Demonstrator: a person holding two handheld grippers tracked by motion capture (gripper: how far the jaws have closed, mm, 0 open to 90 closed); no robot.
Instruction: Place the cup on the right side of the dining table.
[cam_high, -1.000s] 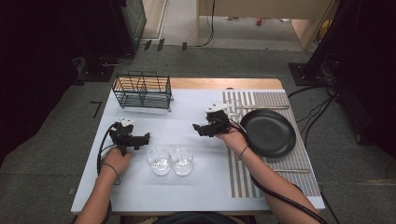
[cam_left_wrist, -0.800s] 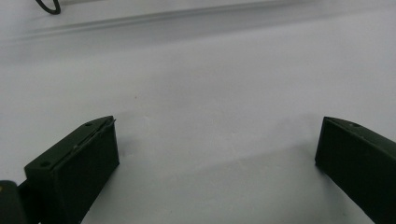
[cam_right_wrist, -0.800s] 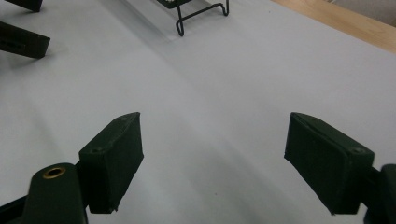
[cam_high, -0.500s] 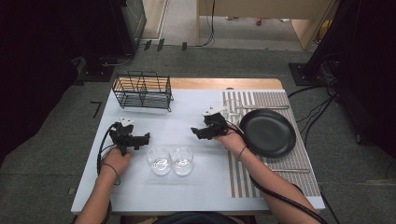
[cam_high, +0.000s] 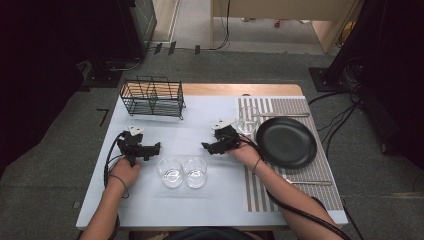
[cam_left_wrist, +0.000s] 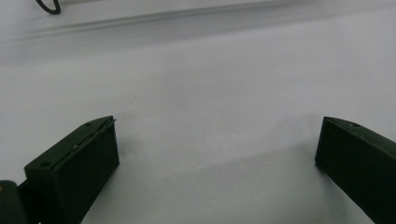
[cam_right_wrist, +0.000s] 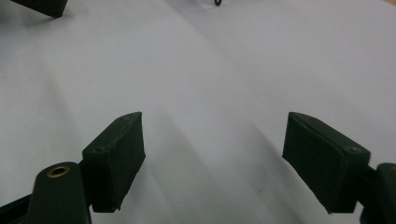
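Two clear glasses (cam_high: 171, 171) (cam_high: 195, 171) stand side by side on the pale table (cam_high: 200, 210) near its front. My left gripper (cam_high: 156, 147) rests just left of them and points right; its jaws (cam_left_wrist: 217, 140) stand wide apart over bare table. Right of the glasses, my right gripper (cam_high: 206, 147) points left. Its jaws (cam_right_wrist: 212, 140) have just been closing but still stand apart, with nothing between them. A third glass (cam_high: 247, 120) stands behind the right gripper on the striped placemat (cam_high: 295, 200).
A black plate (cam_high: 286, 142) lies on the placemat, with cutlery beyond it (cam_high: 280, 114) and in front of it (cam_high: 307, 182). A black wire rack (cam_high: 152, 96) stands at the back left. Bare table lies between the two grippers.
The right gripper has shifted a little to the left and toward the near edge. The left gripper and the glasses have stayed put.
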